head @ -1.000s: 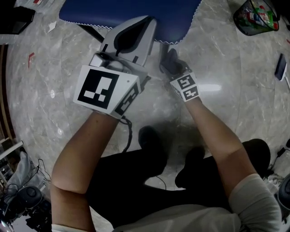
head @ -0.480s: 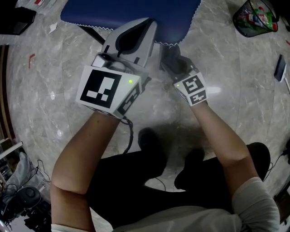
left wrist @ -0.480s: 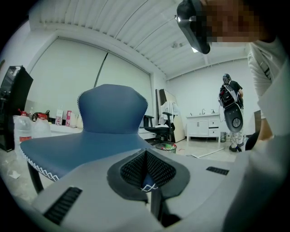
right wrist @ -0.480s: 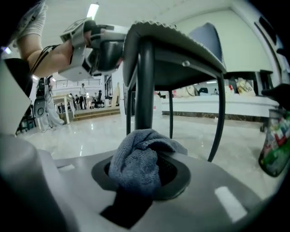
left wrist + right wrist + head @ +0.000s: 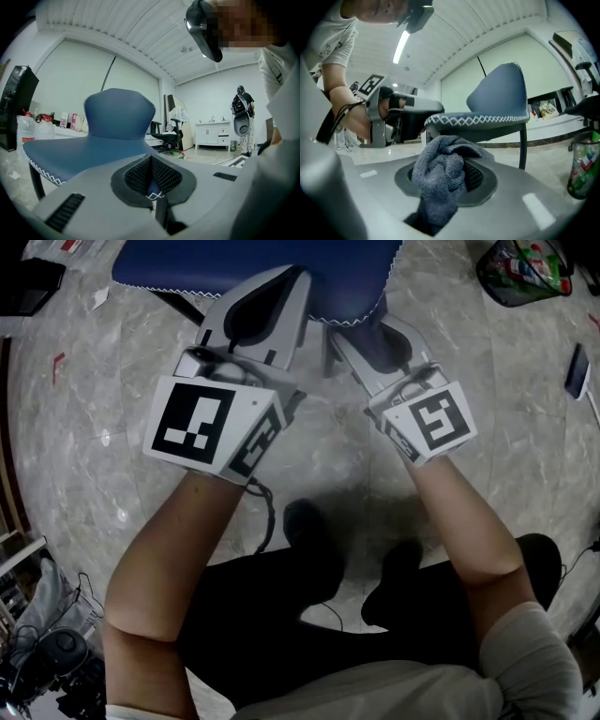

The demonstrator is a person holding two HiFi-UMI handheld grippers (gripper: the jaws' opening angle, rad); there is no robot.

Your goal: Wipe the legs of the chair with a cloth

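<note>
Both grippers up at the chair's front edge, cloth in the right one

The right gripper (image 5: 352, 341) has its jaws clamped on a bunched grey-blue cloth (image 5: 438, 180), just in front of the blue chair (image 5: 262, 263) seat's stitched edge. Can't tell if the cloth touches a chair leg (image 5: 523, 145). The left gripper (image 5: 296, 279) sits right beside it at the same seat edge, with its jaws closed tip to tip on nothing. The chair stands on a marble floor (image 5: 94, 409).

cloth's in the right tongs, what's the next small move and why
Probably lower the right tongs toward the dark chair leg: the cloth is clamped in them, bunched up level with the seat edge, and touches no leg.
</note>
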